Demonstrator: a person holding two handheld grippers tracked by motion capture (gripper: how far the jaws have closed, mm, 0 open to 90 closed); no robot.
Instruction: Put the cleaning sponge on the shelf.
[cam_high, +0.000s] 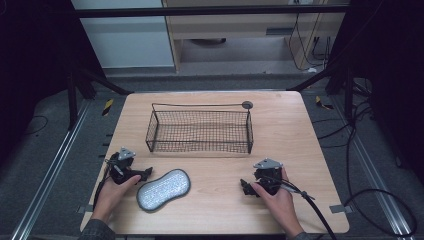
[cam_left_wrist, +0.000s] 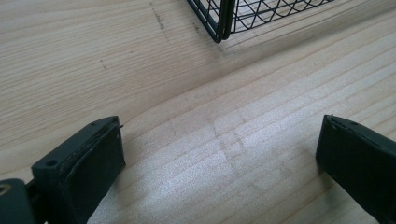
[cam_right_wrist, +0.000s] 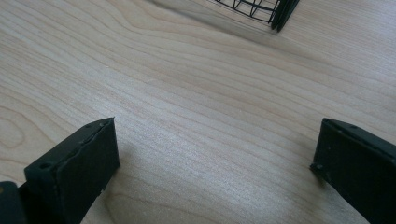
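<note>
Pale wooden worktop carries an empty wire basket mid-table, an oval grey pad just beside the left hand-held gripper, and the right hand-held gripper, both resting with jaws apart, seemingly awaiting a start.

The worktop is pale wood with clear grain, smooth with a soft sheen. The basket is thin black wire mesh, matt. The oval pad has a dark rim and a silvery, dotted, glinting face. Each hand-held gripper's jaws look like matt black plastic, slightly rough-edged.
</note>
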